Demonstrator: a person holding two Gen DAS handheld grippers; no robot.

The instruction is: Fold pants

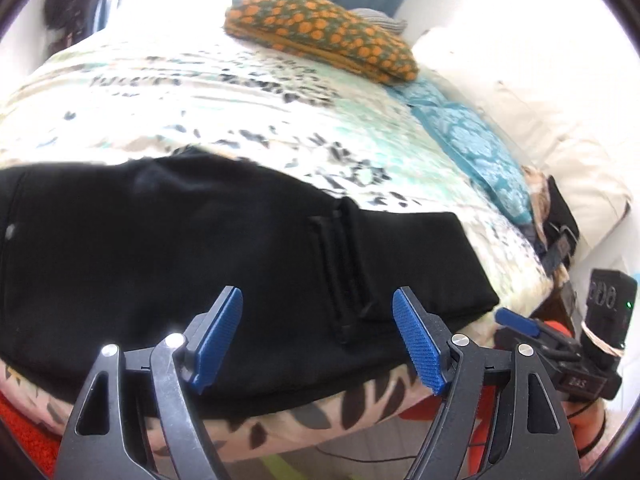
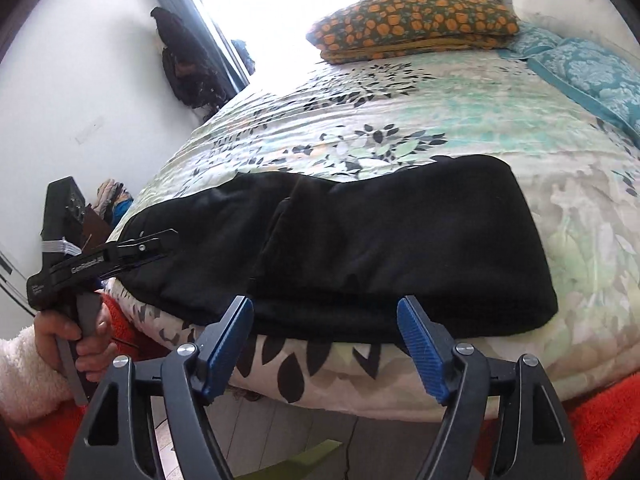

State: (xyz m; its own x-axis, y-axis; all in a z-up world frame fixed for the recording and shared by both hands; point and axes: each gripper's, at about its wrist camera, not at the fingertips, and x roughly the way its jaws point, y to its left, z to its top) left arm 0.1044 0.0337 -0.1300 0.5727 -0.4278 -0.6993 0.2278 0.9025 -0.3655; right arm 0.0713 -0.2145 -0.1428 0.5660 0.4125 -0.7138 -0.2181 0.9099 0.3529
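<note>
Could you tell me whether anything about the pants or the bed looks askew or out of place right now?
Nothing stands out. The black pants lie folded in a tidy band along the near edge of the floral bedspread, with both tongs, left and right, open and clear of them.

Your bed (image 2: 400,92) carried the folded black pants (image 2: 400,240) near its edge, with an orange-flowered pillow (image 2: 416,24) and a blue pillow (image 2: 592,68) farther back.

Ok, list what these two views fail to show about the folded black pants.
- Left wrist view: the folded black fabric pants run off the left edge, so that end is cut off.
- Right wrist view: the left gripper overlaps the pants' left end.
- Both views: layers underneath are hidden by the top layer.
</note>
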